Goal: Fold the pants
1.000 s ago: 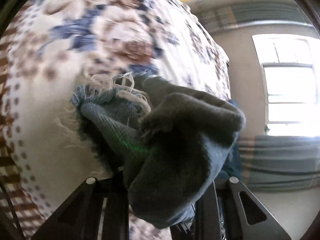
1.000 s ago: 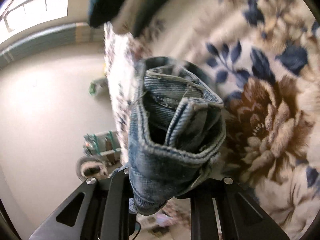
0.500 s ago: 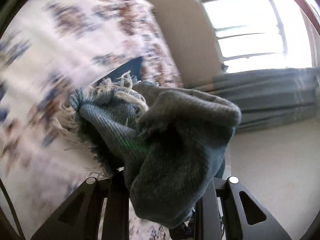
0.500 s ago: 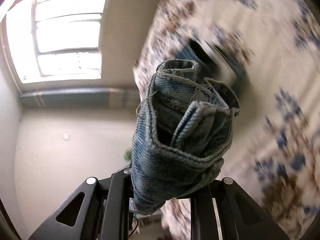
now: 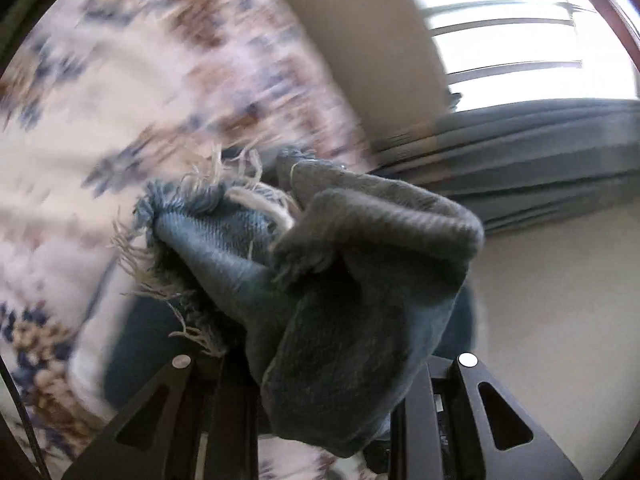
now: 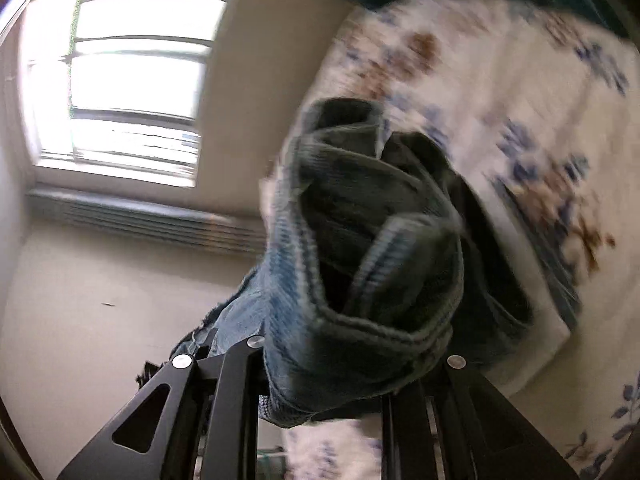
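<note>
The pants are blue denim jeans. My left gripper (image 5: 320, 392) is shut on a bunched frayed hem of the jeans (image 5: 340, 280), which fills the middle of the left wrist view. My right gripper (image 6: 320, 392) is shut on a bunched stitched edge of the jeans (image 6: 360, 280), with more denim hanging down to the left below it. Both bunches are held up above the floral bedspread (image 5: 100, 140), which also shows in the right wrist view (image 6: 500, 100). The fingertips are hidden inside the cloth.
A bright window (image 6: 132, 80) and a beige wall stand beyond the bed; the window also shows in the left wrist view (image 5: 520, 40). Grey-blue curtain folds (image 5: 540, 160) lie below it. Dark denim lies on the bedspread at lower left (image 5: 132, 344).
Both grippers have swung with the denim still held; the views turned from the bedspread toward the window and wall. The scene is motion-blurred now.
</note>
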Available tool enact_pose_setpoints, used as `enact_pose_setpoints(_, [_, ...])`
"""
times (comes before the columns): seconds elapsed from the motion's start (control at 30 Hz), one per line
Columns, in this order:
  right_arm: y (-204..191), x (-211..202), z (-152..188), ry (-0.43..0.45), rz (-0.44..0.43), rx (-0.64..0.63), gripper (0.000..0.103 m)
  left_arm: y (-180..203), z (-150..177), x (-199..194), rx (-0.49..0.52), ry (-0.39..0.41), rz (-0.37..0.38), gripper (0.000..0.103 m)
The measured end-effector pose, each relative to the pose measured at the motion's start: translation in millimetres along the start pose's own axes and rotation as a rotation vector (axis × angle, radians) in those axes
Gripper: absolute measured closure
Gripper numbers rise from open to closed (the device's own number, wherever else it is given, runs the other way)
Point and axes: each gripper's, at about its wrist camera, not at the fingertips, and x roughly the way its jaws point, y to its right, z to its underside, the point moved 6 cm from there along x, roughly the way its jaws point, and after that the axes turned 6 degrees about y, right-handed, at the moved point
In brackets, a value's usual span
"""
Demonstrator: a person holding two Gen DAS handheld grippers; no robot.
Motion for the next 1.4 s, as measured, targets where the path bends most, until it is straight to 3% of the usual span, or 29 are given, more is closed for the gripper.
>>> enact_pose_setpoints(0.13, [47,17,14,-0.02,0.003,0.104,0.083,-47,17,7,-0.063,-0.066,-0.019,0.079])
enact_pose_setpoints(0.23, [52,21,18,-0.052,0.03,0.119,0.068,-43,20,-1,-0.081,-0.13,-0.019,0.077])
enact_pose_setpoints(0.3, [43,16,18,-0.066,0.078,0.065,0.051,-29,25,-22,0.006,-0.119,-0.104,0.07])
enact_pose_setpoints(0.33, [33,10,19,-0.069,0.102,0.019,0.032,-22,25,-31,0.066,-0.096,-0.153,0.057])
enact_pose_setpoints(0.37, [27,5,19,-0.062,0.123,-0.016,0.016,-15,24,-40,0.144,-0.072,-0.22,0.036])
enact_pose_setpoints(0.4, [17,-5,20,-0.051,0.178,-0.074,0.011,-5,26,-52,0.233,-0.041,-0.29,0.027])
enact_pose_setpoints(0.43, [8,-17,23,-0.042,0.211,-0.11,0.011,5,29,-66,0.318,0.0,-0.349,0.02])
enact_pose_setpoints(0.5, [-6,-37,29,-0.023,0.316,-0.196,0.01,21,36,-86,0.455,0.049,-0.428,0.02])
enact_pose_setpoints(0.57, [-32,-68,40,0.023,0.487,-0.38,0.01,43,50,-111,0.569,0.076,-0.505,0.016])
enact_pose_setpoints(0.6, [-46,-84,48,0.05,0.577,-0.476,0.01,50,55,-119,0.609,0.082,-0.531,0.015])
enact_pose_setpoints(0.7, [-81,-127,73,0.109,0.739,-0.658,0.01,73,79,-150,0.71,0.107,-0.626,0.015])
enact_pose_setpoints(0.8, [-117,-179,97,0.159,0.816,-0.743,0.01,91,102,-174,0.77,0.113,-0.668,0.015])
enact_pose_setpoints(1.0, [-191,-302,149,0.228,0.824,-0.761,0.01,149,159,-253,0.859,0.158,-0.647,0.015])
enact_pose_setpoints(1.4, [-321,-522,265,0.332,0.706,-0.872,0.01,237,274,-409,0.938,0.286,-0.593,0.015])
